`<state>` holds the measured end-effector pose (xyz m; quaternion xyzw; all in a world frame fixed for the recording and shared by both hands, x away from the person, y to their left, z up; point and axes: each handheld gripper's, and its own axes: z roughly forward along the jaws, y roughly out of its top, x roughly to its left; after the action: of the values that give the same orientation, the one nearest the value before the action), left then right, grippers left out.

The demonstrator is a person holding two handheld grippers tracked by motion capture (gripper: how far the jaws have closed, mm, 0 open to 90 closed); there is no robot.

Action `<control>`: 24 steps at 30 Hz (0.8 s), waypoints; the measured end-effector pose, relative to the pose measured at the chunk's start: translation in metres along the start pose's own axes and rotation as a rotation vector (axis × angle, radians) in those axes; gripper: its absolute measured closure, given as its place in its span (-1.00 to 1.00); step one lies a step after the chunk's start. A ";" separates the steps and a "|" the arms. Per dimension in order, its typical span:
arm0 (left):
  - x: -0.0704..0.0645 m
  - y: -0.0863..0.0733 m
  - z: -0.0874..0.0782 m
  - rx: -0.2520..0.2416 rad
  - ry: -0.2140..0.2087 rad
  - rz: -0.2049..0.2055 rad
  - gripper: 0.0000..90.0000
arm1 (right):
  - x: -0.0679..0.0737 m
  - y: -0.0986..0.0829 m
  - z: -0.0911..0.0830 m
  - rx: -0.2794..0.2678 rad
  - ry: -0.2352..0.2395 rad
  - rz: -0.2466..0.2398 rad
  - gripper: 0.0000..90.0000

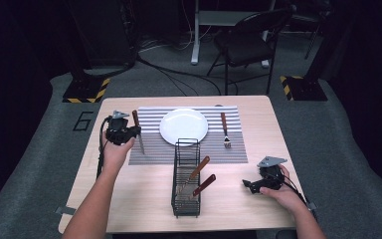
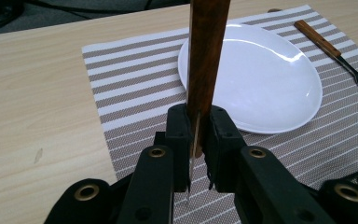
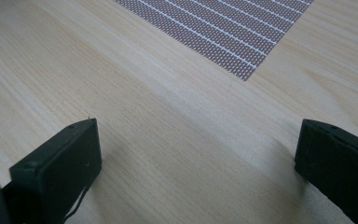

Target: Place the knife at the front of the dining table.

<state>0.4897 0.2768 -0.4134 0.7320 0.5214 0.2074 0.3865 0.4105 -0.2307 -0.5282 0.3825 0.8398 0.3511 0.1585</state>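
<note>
Your left gripper (image 2: pixel 196 140) is clamped on a knife (image 2: pixel 204 70) where the wooden handle meets the blade, holding it over the left edge of the striped placemat (image 1: pixel 151 149). In the high view the knife's long axis runs away from you, handle far and blade tip near, roughly parallel to the fork (image 1: pixel 224 130) that lies on the mat on the other side of the plate (image 1: pixel 183 126). The plate sits just to the knife's right. Your right gripper (image 3: pixel 196 154) rests wide open on the bare table (image 1: pixel 134 199), well apart, so the left hand should do the placing.
</note>
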 end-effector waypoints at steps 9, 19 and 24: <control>0.003 0.009 0.019 0.005 -0.002 -0.029 0.79 | 0.000 0.000 0.000 0.000 0.000 0.000 -1.00; 0.012 0.014 0.045 0.007 -0.011 -0.077 0.79 | 0.000 0.000 0.000 0.001 0.001 0.000 -1.00; 0.015 0.013 0.057 -0.001 -0.013 -0.100 0.79 | 0.000 0.000 0.000 0.001 0.002 0.000 -1.00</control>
<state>0.5432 0.2688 -0.4393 0.7060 0.5549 0.1833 0.3999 0.4105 -0.2308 -0.5282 0.3824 0.8401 0.3511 0.1574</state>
